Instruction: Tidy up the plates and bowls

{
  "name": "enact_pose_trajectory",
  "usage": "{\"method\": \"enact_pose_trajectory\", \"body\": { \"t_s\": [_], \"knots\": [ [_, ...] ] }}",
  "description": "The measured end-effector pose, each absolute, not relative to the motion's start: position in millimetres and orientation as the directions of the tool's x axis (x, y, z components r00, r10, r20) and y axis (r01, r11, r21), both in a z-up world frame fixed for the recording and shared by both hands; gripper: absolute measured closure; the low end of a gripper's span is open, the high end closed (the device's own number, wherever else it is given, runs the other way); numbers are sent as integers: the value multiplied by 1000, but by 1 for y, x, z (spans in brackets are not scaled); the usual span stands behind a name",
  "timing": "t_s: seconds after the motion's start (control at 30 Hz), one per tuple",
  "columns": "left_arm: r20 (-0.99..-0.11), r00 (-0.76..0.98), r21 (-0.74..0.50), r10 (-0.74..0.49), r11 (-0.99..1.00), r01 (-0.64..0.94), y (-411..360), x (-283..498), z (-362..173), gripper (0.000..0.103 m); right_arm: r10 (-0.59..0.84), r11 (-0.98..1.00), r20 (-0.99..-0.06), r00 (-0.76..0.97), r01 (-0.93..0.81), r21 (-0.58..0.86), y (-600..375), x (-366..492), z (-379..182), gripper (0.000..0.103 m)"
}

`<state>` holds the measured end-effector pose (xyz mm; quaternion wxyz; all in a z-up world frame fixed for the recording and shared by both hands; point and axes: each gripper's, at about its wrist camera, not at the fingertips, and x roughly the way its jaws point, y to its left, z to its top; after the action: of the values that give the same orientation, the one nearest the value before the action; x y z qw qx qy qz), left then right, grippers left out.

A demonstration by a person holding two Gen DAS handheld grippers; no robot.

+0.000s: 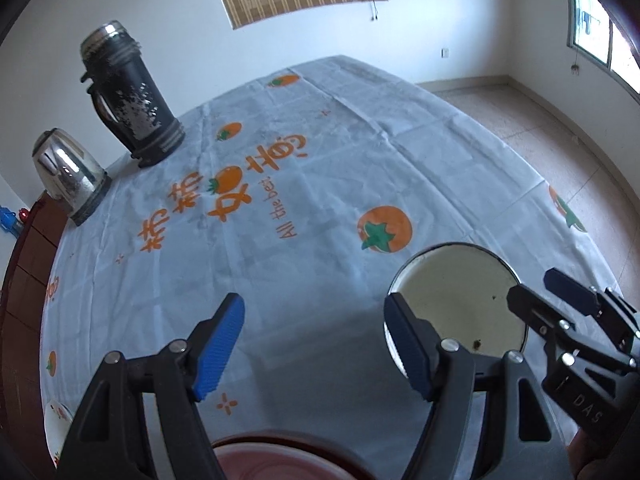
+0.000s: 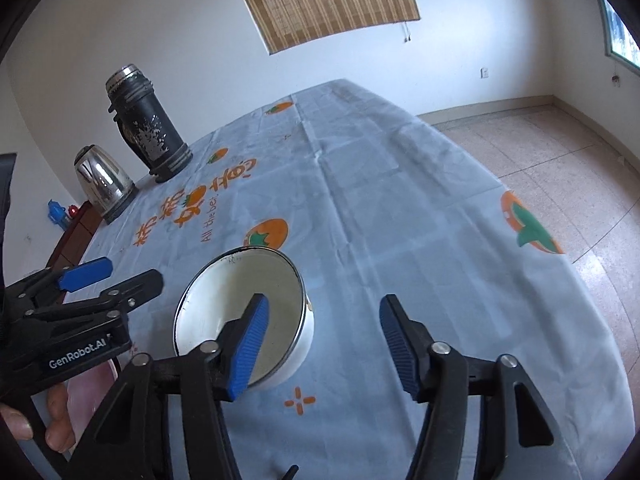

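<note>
— Bowl (image 2: 240, 312)?
— Upright on the desk (image 2: 400, 208), near the front edge, beside an orange print.
— Right tongs (image 2: 320, 344)?
— Part open, straddling the bowl's right rim, not pressing.
— Left tongs (image 1: 312, 344)?
— Wide, empty, just left of the bowl.

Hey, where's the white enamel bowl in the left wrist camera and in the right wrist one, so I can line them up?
Left wrist view: the white enamel bowl sits lower right, partly behind that hand-held gripper's right finger.
Right wrist view: the bowl sits lower centre-left, with that hand-held gripper's left finger in front of it.
Shared landmark: the orange persimmon print on the tablecloth, just beyond the bowl's far rim.
</note>
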<state>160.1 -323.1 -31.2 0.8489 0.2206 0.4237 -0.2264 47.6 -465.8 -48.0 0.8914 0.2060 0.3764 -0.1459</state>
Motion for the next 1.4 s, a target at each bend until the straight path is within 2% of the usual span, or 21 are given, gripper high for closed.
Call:
{"method": "enact_pose_trajectory", "body": {
  "t_s": [0.1, 0.13, 0.33, 0.4, 0.47, 0.5, 0.57, 0.63, 0.83, 1.4],
  "knots": [
    [-851, 498, 194, -167, 782, 593, -339, 166, -41, 30, -91, 874, -751, 654, 414, 255, -469, 56, -57, 59],
    [-857, 491, 198, -157, 779, 595, -342, 166, -44, 30, -71, 874, -755, 652, 405, 268, -470, 58, -60, 67],
    [-873, 471, 217, -124, 766, 605, -354, 165, -60, 33, -66, 882, -753, 654, 391, 263, -464, 61, -63, 71],
    [-874, 473, 239, -107, 754, 612, -358, 163, -65, 43, -54, 886, -761, 647, 383, 262, -462, 65, -64, 78],
    [-885, 452, 225, -110, 750, 622, -359, 164, -69, 58, -46, 884, -765, 642, 382, 268, -462, 68, -66, 84],
    [-895, 428, 196, -124, 753, 628, -359, 165, -71, 63, -36, 885, -767, 641, 377, 274, -461, 70, -68, 86],
    [-913, 377, 134, -155, 760, 636, -359, 168, -76, 83, -25, 885, -770, 638, 372, 279, -460, 74, -70, 87],
    [-914, 361, 104, -183, 756, 646, -361, 165, -76, 92, -40, 886, -774, 631, 380, 264, -458, 77, -71, 88],
    [-885, 398, 88, -242, 752, 654, -360, 149, -58, 96, -34, 873, -775, 631, 396, 284, -460, 67, -68, 93],
    [-806, 490, 84, -330, 757, 648, -296, 78, -9, 95, -117, 922, -724, 680, 345, 175, -393, -1, -10, 93]
  ]
}}
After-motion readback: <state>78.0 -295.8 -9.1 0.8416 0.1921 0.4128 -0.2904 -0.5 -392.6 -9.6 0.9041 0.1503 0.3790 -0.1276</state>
